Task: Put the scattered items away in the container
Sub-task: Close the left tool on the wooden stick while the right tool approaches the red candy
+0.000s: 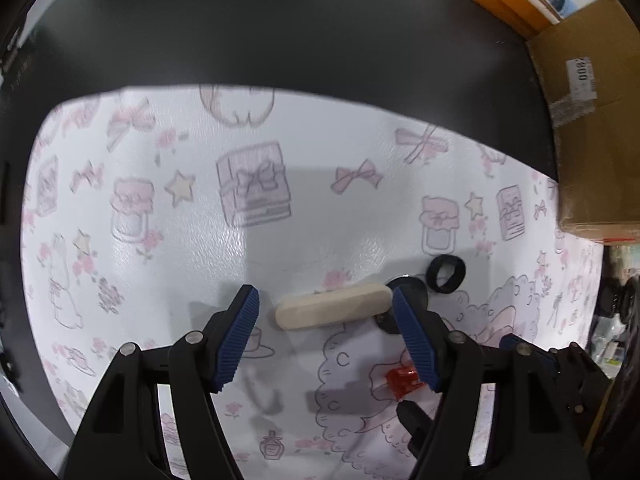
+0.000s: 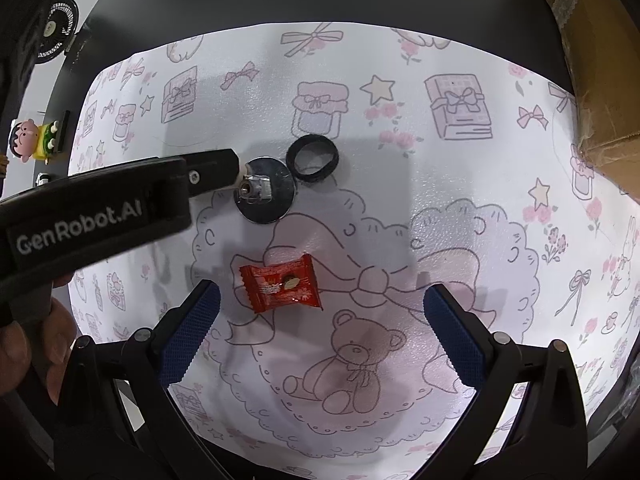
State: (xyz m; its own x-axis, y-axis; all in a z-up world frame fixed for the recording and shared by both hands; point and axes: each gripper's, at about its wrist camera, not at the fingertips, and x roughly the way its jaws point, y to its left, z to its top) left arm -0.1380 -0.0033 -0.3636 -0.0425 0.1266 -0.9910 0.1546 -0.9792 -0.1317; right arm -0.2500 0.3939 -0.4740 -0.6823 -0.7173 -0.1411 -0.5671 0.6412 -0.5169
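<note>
With the left gripper [image 1: 325,336] fingers open astride the beige oblong block [image 1: 334,311], lower squarely, close across its ends; right gripper [image 2: 320,336] waits open near the red candy packet [image 2: 281,283].

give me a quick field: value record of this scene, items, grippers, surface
surface: patterned mat with pink bows, jars and a teddy bear, on a dark table
scattered items: cream oblong block; red candy wrapper; black ring; metal disc with a small fitting on it
left gripper: open, fingers either side of the block, not clamped
right gripper: open, just short of the wrapper
container: none clearly in view
nearby: cardboard box at the mat's right edge
</note>
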